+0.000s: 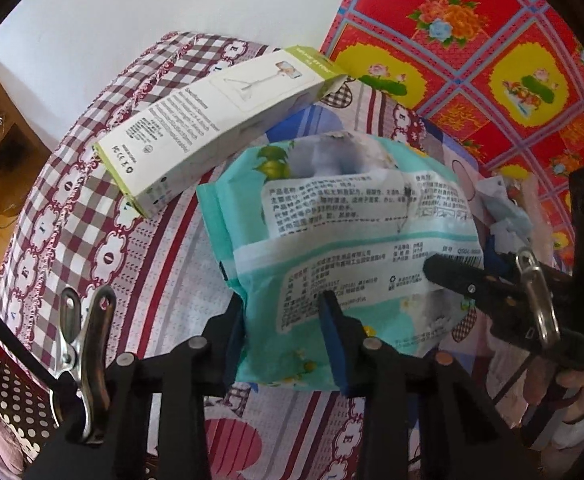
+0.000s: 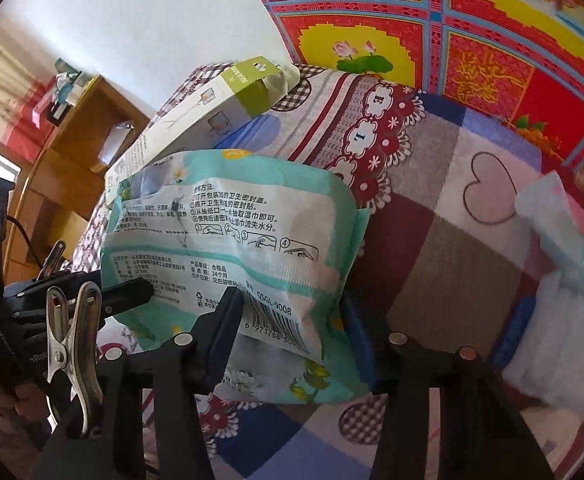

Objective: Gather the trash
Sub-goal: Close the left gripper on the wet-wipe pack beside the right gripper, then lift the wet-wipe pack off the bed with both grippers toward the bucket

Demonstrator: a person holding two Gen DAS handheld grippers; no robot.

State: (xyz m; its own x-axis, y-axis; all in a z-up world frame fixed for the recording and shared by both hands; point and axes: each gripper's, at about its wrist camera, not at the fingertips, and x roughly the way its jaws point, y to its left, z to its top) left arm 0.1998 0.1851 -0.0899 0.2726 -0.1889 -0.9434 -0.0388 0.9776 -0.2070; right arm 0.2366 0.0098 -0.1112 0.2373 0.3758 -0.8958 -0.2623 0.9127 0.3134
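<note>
While the long white box [image 1: 220, 120] lay on the patterned bedcover [image 1: 140, 248], my left tool [image 1: 284, 336] and my right tool [image 2: 292, 320] both gripped the teal wipes packet [image 1: 343, 232], one at each side.

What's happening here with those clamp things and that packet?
A person is working two handheld grippers on a bed, picking up trash. Both the left gripper and the right gripper straddle the near edge of an empty teal wet-wipe packet lying on the patterned quilt. A long white carton lies just behind it.
</note>
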